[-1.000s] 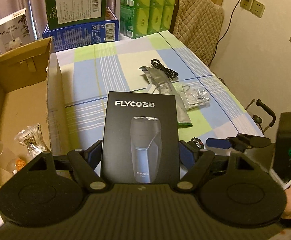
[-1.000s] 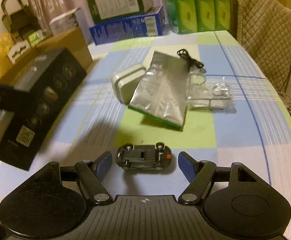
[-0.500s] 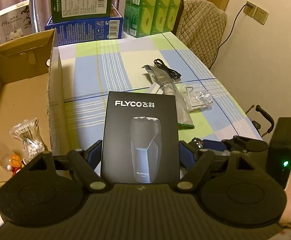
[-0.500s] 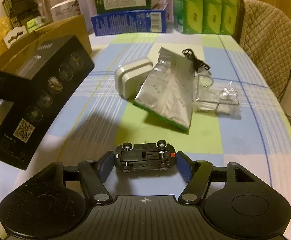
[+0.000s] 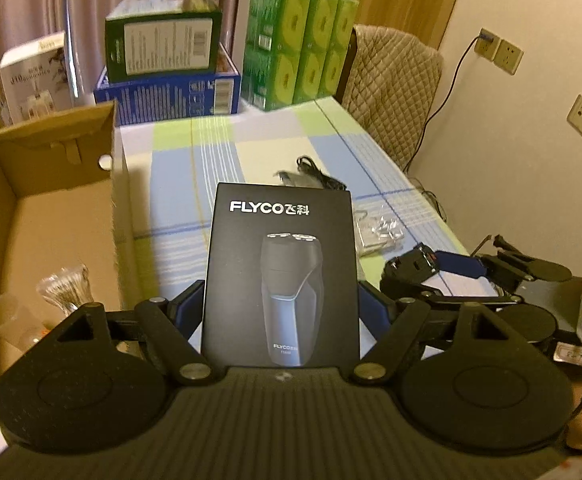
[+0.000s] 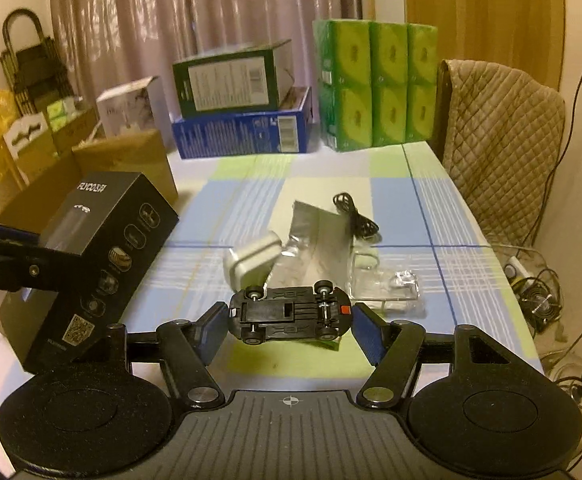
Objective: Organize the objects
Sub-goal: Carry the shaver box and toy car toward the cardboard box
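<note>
Both loads lifted since earlier frame: right gripper (image 6: 289, 320) clamps toy car (image 6: 289, 314) end-to-end, airborne; left gripper (image 5: 281, 312) pinches shaver box (image 5: 281, 280) beside cardboard carton (image 5: 51, 200). Car light, rigid; box stiff, smooth.

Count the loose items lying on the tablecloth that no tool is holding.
4: a white case, a silver pouch beside it, a black cable at the pouch's far edge, and a clear plastic packet to its right. More may be hidden.
</note>
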